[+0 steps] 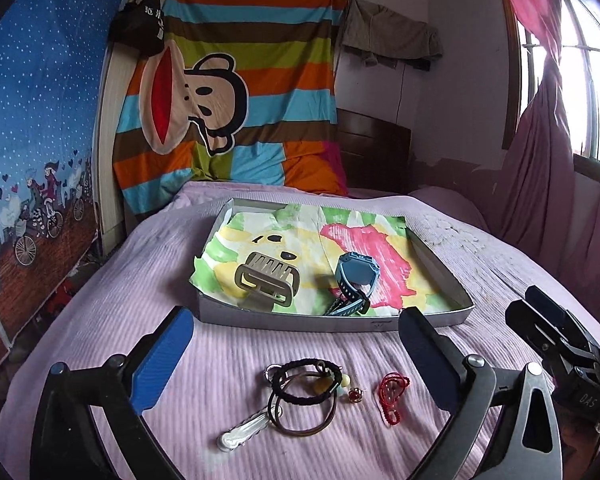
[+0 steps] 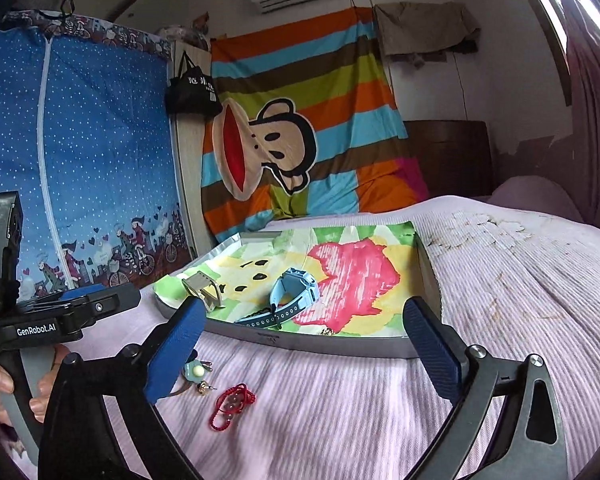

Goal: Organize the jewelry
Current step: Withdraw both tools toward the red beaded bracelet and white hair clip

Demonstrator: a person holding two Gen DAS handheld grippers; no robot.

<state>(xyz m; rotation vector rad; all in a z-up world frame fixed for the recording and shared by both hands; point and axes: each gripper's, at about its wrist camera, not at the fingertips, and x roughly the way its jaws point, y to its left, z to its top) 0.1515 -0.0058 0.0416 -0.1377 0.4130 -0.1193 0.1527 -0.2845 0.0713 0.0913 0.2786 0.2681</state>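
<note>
Here, left gripper (image 1: 292,344) hovers over the bedspread (image 1: 340,440), jaws spread wide, nothing held; right gripper (image 2: 304,340) likewise wide open & empty. Nearest, between left fingers: black hair tie (image 1: 304,384) w/ brown loop, white clip (image 1: 244,434), pale beads, red cord bracelet (image 1: 394,396) just beside. Farther: grey tray (image 1: 300,322) lined w/ colourful paper, holding grey claw clip (image 1: 266,284) & blue watch (image 1: 354,280), apart.

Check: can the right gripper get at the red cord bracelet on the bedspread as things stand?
Probably yes. The right gripper is open and holds nothing, and the red cord bracelet lies flat on the bedspread just below its left finger, apart from the small stud earring beside it. Nothing covers it.
</note>
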